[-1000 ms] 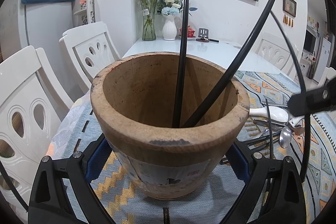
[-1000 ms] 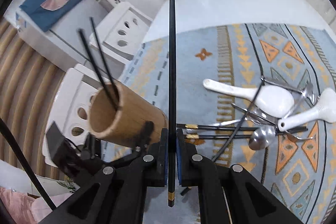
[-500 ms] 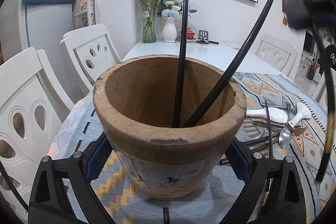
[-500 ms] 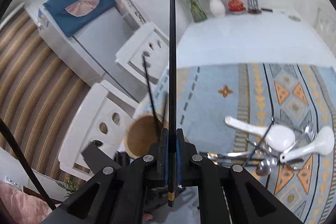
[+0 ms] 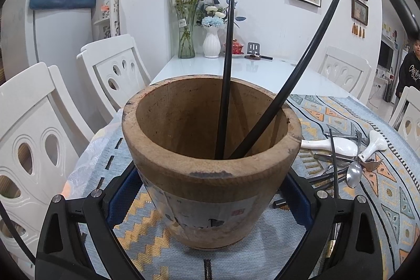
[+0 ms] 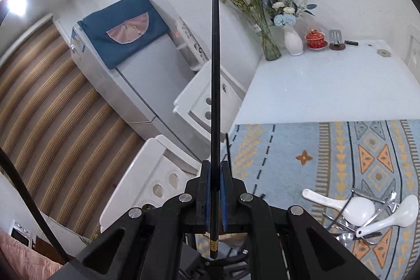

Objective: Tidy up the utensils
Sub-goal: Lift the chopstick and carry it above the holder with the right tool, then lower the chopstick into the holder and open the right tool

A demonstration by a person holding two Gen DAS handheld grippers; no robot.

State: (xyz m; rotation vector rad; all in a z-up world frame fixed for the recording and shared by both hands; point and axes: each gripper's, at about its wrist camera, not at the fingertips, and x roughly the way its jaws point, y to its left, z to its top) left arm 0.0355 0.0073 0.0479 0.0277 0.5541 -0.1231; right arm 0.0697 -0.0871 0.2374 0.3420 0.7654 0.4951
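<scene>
My left gripper [image 5: 210, 190] is shut on a brown wooden utensil holder [image 5: 210, 175], its blue pads against the pot's two sides. The pot stands on the patterned cloth with two black chopsticks [image 5: 225, 75] leaning inside. My right gripper [image 6: 215, 169] is shut on a single black chopstick [image 6: 215, 83] that points up and away, high over the table's left edge. A pile of utensils [image 6: 367, 217] lies on the cloth: two white ceramic spoons [image 5: 338, 146], a metal spoon [image 5: 353, 173] and several black chopsticks. From the right wrist view the holder is almost wholly hidden under the gripper.
White chairs [image 5: 115, 70] stand along the table's left side, with a fridge [image 6: 136, 75] behind them. Two vases of flowers [image 5: 211, 43], a red lidded cup and a small stand sit at the table's far end. A person [image 5: 409, 64] stands far right.
My right gripper has risen with its chopstick and tilted upward; the holder has slid out of its view beneath the fingers. It has also left the left wrist view. The left gripper and pot stayed put.
</scene>
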